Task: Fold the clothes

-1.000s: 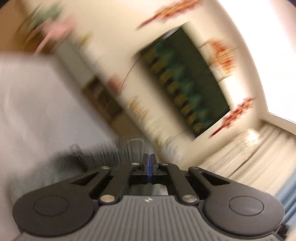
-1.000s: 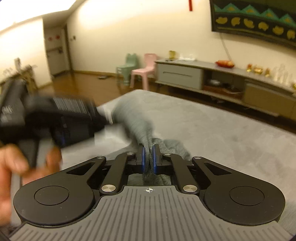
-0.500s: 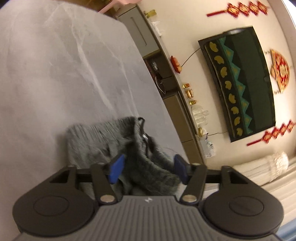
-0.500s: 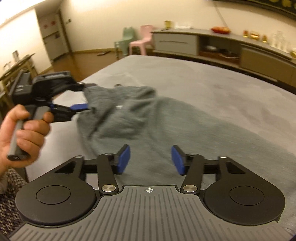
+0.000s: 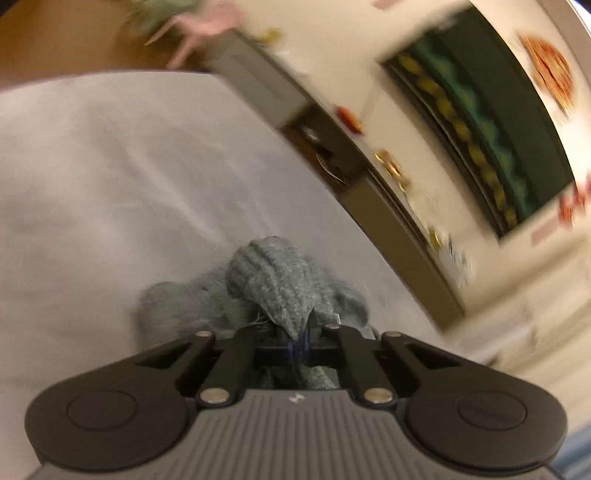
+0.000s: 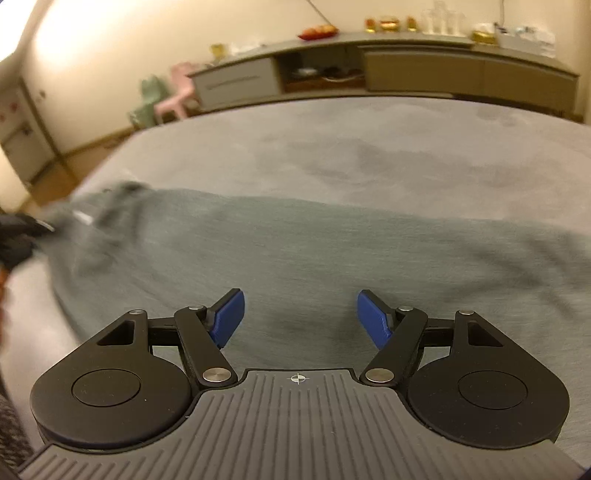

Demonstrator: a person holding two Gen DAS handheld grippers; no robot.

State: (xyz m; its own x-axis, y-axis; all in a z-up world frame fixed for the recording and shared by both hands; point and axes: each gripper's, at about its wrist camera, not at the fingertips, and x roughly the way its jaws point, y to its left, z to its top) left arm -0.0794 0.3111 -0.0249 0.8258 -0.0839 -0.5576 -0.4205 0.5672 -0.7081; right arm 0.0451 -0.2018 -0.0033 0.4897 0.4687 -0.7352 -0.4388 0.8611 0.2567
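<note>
Nearest to me, my right tongs (image 6: 298,320) stand wide apart with nothing between the blue pads (image 6: 229,317), hanging just above the broad grey knitted garment (image 6: 332,258). My left tongs (image 5: 298,341) are pinched together on a bunched ribbed edge of that same garment (image 5: 269,280), which humps up right in front of them.

Under everything lies the pale grey cloth-covered worktop (image 6: 369,147), softly creased and marked with darker smudges toward its far side. From the right wrist view, the garment spreads across the near half of it in one long flat band, reaching from the left, where its end is rumpled and blurred next to the dark shape of the left tongs at the frame edge, out to the right border. From the left wrist view, only a crumpled heap of it shows, resting on the worktop.

Beyond the far edge of the worktop runs a long low grey cabinet (image 6: 406,62) against a cream wall. Its open compartment holds dark things I cannot make out. On its top stand a red dish of orange fruit (image 6: 317,31), gold ornaments and clear glassware. Small pink and green plastic chairs (image 6: 166,96) sit at its left end, on a wooden floor. A dark hanging with teal and yellow pattern (image 5: 480,122) is on the wall above, blurred.
</note>
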